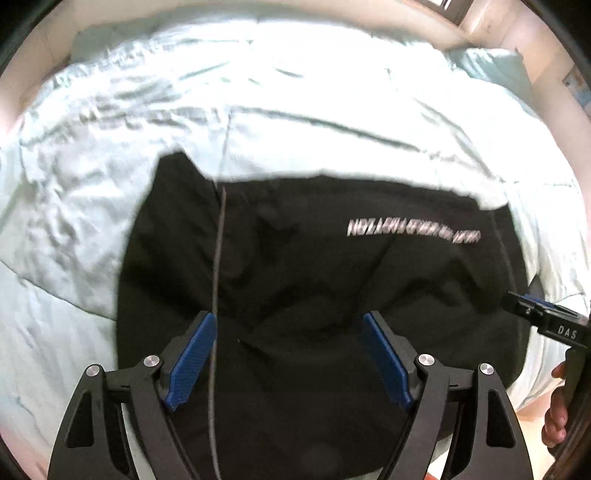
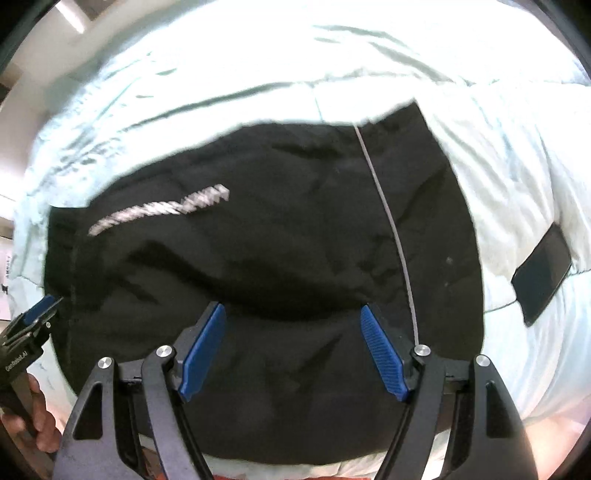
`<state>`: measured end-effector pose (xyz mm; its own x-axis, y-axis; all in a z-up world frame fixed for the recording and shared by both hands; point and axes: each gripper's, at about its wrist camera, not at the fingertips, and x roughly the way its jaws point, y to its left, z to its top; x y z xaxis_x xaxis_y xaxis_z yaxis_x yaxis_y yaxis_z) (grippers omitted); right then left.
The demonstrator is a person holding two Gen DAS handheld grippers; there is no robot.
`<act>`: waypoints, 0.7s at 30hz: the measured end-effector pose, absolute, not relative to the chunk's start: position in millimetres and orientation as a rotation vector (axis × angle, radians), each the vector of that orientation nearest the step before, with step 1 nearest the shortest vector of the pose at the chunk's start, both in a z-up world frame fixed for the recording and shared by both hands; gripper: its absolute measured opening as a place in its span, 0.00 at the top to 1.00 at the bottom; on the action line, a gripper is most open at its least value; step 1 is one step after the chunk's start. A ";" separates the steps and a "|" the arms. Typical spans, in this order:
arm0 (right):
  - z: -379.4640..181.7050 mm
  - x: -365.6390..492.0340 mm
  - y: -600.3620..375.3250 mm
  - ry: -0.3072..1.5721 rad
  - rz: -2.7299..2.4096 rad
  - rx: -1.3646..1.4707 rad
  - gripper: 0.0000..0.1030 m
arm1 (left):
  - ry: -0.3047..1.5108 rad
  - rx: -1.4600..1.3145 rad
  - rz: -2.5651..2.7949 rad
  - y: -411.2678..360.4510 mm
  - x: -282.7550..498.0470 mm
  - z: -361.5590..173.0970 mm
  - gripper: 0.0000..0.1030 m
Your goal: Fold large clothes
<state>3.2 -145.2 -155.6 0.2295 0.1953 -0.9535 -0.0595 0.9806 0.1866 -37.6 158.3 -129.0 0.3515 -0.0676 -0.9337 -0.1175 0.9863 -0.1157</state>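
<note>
A black garment [image 1: 314, 266] with a line of white lettering [image 1: 413, 230] lies folded on a pale green bed cover [image 1: 110, 147]. A thin grey seam line [image 1: 218, 258] runs down its left side. My left gripper [image 1: 290, 321] is open and empty, hovering over the garment's near part. My right gripper [image 2: 291, 314] is open and empty too, above the same garment [image 2: 277, 240], whose lettering [image 2: 159, 210] sits to its left. Each gripper shows at the other view's edge: the right one [image 1: 532, 306] at the garment's right border, the left one [image 2: 40, 306] at its left border.
A flat black rectangular object [image 2: 543, 275] lies on the bed cover [image 2: 517, 166] to the right of the garment. The cover is wrinkled and spreads far beyond the garment. A wall and window corner [image 1: 461, 11] show behind the bed.
</note>
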 end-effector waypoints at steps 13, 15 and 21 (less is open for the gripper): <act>-37.9 -6.5 -117.6 1.129 0.203 0.025 0.25 | 1.087 -0.040 0.115 147.8 -37.7 -26.7 0.20; -25.0 -6.4 -114.5 1.107 0.212 0.021 0.25 | 1.063 -0.027 0.130 145.6 -40.0 -10.3 0.20; 9.0 -15.8 -104.8 1.060 0.230 -0.003 0.25 | 1.004 -0.007 0.139 136.5 -49.0 28.9 0.20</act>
<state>-15.8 -104.8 9.0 0.4669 0.1860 -0.8645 -0.1887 0.9761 0.1081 -49.0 136.5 28.9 0.5289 0.1134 -0.8411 -0.1202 0.9911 0.0581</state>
